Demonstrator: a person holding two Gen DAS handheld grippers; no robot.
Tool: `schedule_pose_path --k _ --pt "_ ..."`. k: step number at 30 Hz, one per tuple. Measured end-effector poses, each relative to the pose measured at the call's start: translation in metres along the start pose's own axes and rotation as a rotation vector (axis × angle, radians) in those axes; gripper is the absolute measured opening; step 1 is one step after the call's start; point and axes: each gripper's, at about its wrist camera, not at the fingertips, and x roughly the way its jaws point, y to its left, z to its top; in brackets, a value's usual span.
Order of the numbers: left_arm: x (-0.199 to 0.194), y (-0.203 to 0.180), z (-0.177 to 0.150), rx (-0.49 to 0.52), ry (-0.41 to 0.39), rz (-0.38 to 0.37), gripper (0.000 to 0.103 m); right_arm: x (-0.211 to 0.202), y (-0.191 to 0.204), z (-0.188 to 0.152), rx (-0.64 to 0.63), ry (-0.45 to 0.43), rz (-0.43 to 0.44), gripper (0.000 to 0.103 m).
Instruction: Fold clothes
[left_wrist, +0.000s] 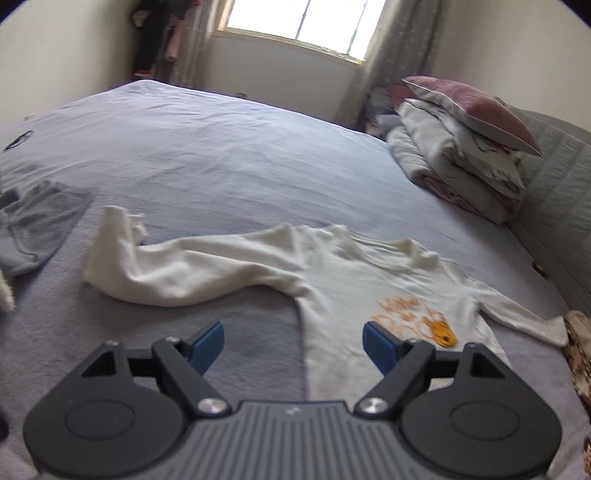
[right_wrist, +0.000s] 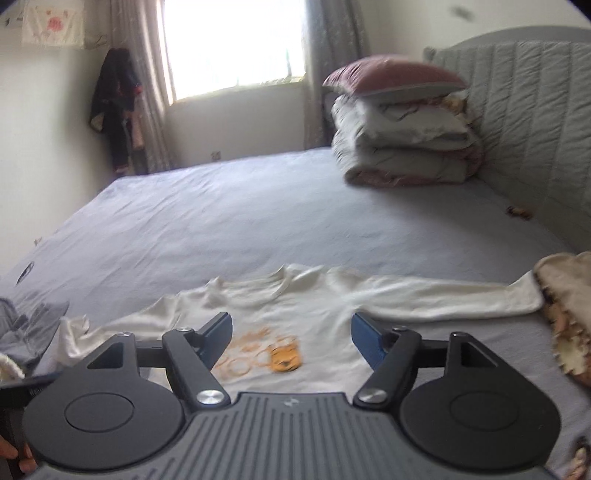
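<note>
Cream long-sleeved shirt (left_wrist: 354, 280) lies face up on the bed (left_wrist: 221, 158), its orange print (left_wrist: 417, 321) showing on the chest. From my left wrist view, one sleeve (left_wrist: 155, 269) runs out to the left and ends bunched and turned over near a grey garment (left_wrist: 33, 225) at the picture's left edge; the other sleeve reaches right toward a patterned brown-and-cream cloth (left_wrist: 580, 343).

My left hand-held gripper (left_wrist: 293, 341) hangs above the shirt's lower left edge with its blue pads spread wide, nothing between them; I see bedsheet and shirt hem through the gap. My right hand-held gripper (right_wrist: 291, 334) is likewise released, its pads wide apart over the chest print (right_wrist: 266, 356), not touching fabric as far as I can tell.

In the right wrist view the right sleeve (right_wrist: 443, 295) lies stretched out straight toward the patterned cloth (right_wrist: 569, 314). A stack of folded bedding with a mauve pillow (right_wrist: 391, 77) on top sits at the far side against the quilted headboard (right_wrist: 535, 110). Both views are somewhat blurred.
</note>
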Motion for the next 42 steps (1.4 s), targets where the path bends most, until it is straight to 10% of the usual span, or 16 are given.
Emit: schedule_pose_path --k 15,27,29,31,42 --pt "0.074 0.093 0.012 0.002 -0.019 0.289 0.08 0.116 0.055 -0.041 -0.03 0.156 0.12 0.074" --pt "0.097 0.16 0.025 -0.326 -0.097 0.206 0.057 0.172 0.103 -0.051 -0.065 0.224 0.21 0.074" --pt "0.097 0.164 0.027 -0.337 -0.094 0.176 0.023 0.178 0.115 -0.054 -0.087 0.232 0.219 0.074" --pt "0.095 0.171 0.029 -0.373 -0.095 0.135 0.014 0.182 0.128 -0.052 -0.11 0.241 0.232 0.074" --pt "0.062 0.13 0.042 -0.23 -0.125 0.237 0.025 0.195 0.196 -0.013 -0.156 0.219 0.264 0.074"
